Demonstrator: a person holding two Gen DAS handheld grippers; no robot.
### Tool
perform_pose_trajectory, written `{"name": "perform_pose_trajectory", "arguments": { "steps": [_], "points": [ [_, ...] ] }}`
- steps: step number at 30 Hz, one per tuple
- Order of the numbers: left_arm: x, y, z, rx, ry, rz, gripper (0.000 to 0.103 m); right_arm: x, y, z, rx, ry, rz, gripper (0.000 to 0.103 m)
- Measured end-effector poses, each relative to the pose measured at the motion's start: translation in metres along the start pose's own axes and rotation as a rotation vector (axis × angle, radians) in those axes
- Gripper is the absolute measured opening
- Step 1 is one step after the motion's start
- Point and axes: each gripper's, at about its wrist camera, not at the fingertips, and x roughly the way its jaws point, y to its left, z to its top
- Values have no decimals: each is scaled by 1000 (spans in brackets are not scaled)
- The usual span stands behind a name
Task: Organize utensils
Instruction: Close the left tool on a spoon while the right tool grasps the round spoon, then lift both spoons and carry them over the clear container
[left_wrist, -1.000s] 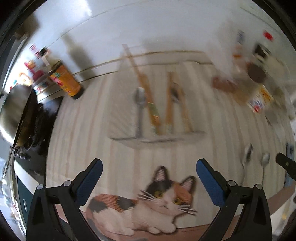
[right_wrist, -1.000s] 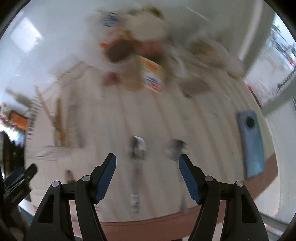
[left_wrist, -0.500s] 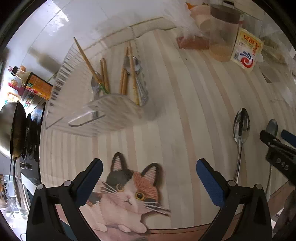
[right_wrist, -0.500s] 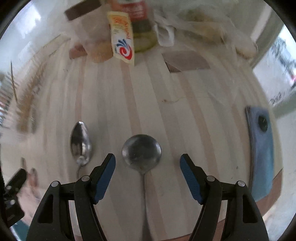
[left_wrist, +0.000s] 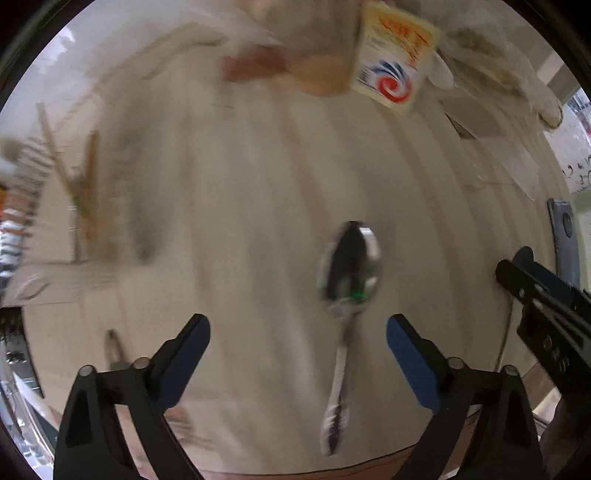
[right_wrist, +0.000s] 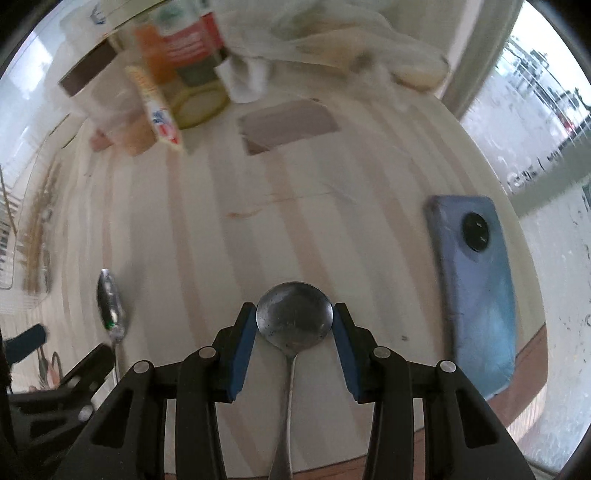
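Picking up two spoons near the table's (right_wrist: 295, 229) front edge

Right gripper (right_wrist: 294, 325) closing, pads touching round spoon (right_wrist: 294, 317); left gripper (left_wrist: 298, 363) spread wide, closing over long spoon (left_wrist: 349, 273). Squeeze evenly, lift straight.

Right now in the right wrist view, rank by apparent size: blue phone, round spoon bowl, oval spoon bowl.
1. Blue phone
2. Round spoon bowl, though it is nearest the camera
3. Oval spoon bowl

On the table (right_wrist: 332, 229), phone (right_wrist: 476, 295) right of round spoon (right_wrist: 294, 318), oval spoon (right_wrist: 110, 302) left
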Motion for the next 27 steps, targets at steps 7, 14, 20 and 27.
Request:
{"name": "perform_pose_trajectory", "arguments": {
  "steps": [7,14,20,27],
  "points": [
    [7,-15,7,2,-4,-18,70,-3,-30,-4,32,15,20,44],
    [-1,-29,13,22,-21,-59,31,5,-29,9,40,26,39,44],
    [-7,-21,12,15,-35,-88,31,2,-40,16,75,52,94,44],
    [-19,1,-1,-10,-74,-94,31,-8,-41,11,80,50,165,44]
  ]
}}
